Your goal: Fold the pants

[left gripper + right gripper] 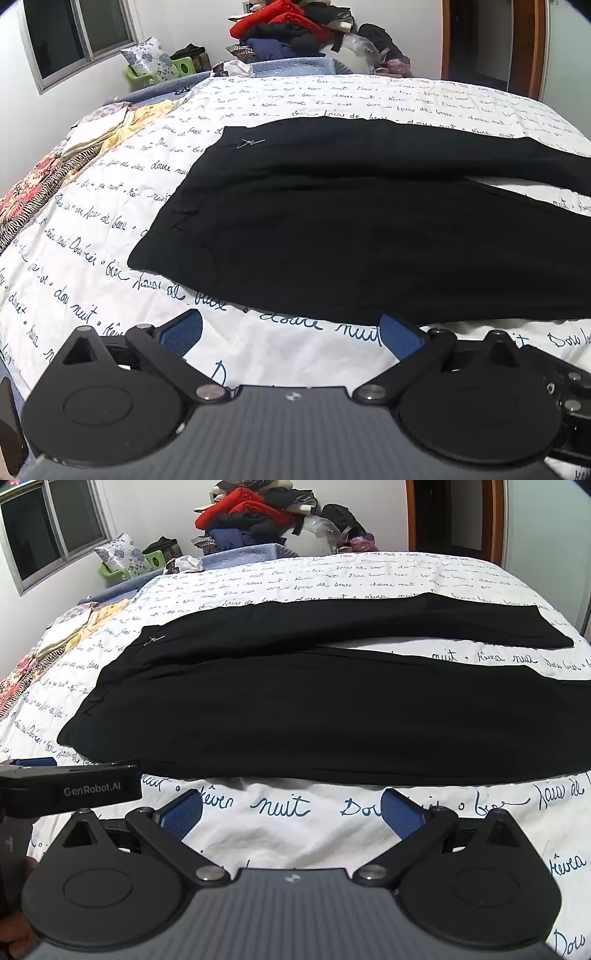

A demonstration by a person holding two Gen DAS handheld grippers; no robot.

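The left gripper (pixel 291 332) hangs low over the bedspread (pixel 258 354) with its blue pads (pixel 183 332) spread wide and nothing between them; it sits just short of the near edge of the black pants (pixel 332 229), not touching the cloth. The right gripper (pixel 291 812) is likewise spread wide and holding nothing, its blue pads (pixel 400 814) over bare printed cover just beside the same near edge of the pants (pixel 314 720). In the right wrist view the left gripper's body (pixel 70 788) shows at the left border, near the waist corner. The pants lie flat on the white, script-printed bedspread (pixel 295 849), long axis running left to right across the bed: waistband at the left, both legs stretching away to the right. The legs part slightly toward the right, with a wedge of bedspread showing between them, the far leg ending in a hem near the bed's right side. Beyond the bed's far edge stands a heap of clothes (pixel 291 29), and patterned fabrics (pixel 55 173) lie along the left side.
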